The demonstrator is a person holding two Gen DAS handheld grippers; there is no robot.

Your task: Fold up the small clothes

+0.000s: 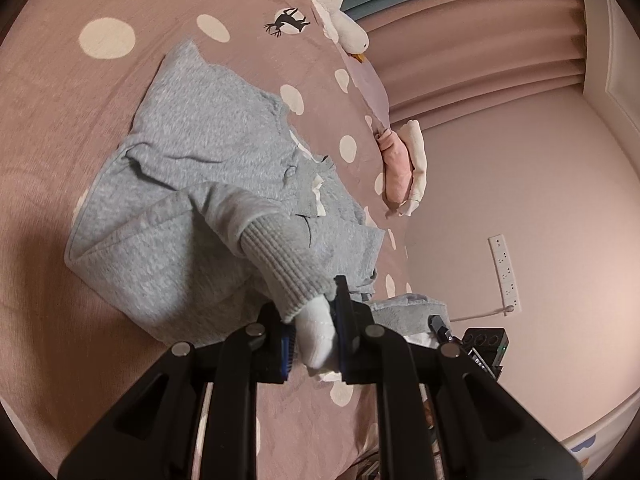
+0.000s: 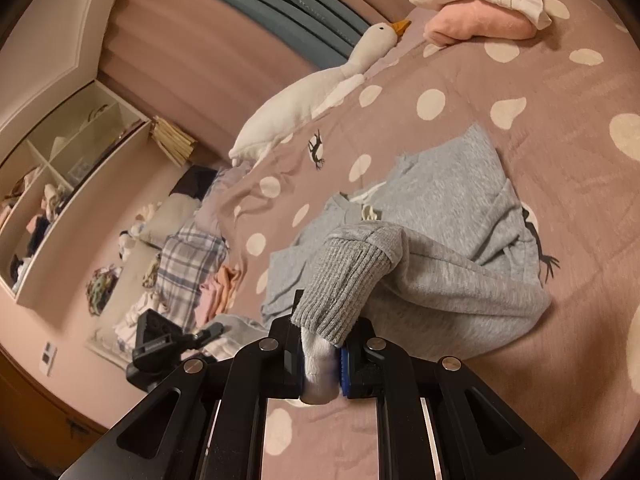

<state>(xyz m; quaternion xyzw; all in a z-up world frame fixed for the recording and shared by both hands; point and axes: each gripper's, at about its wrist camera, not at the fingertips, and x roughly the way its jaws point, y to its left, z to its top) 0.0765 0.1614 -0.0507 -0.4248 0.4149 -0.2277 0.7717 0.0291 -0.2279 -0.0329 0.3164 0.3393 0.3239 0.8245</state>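
A small grey garment (image 1: pixel 192 168) lies partly folded on the pink dotted bedspread (image 1: pixel 60 128); it also shows in the right wrist view (image 2: pixel 452 216). My left gripper (image 1: pixel 314 328) is shut on one ribbed grey cuff (image 1: pixel 288 268) with a white lining end between the jaws, lifted just above the bed. My right gripper (image 2: pixel 320 360) is shut on the other ribbed cuff (image 2: pixel 344 280), likewise with white lining pinched. Both sleeves or legs stretch from the garment body toward the grippers.
A white goose plush (image 2: pixel 304 96) lies at the bed's far side. Folded pink and cream clothes (image 2: pixel 484 12) sit stacked on the bed, also in the left wrist view (image 1: pixel 404 164). A heap of clothes (image 2: pixel 188 272), a shelf (image 2: pixel 60 184) and a power strip (image 1: pixel 506 272) are beyond the bed edge.
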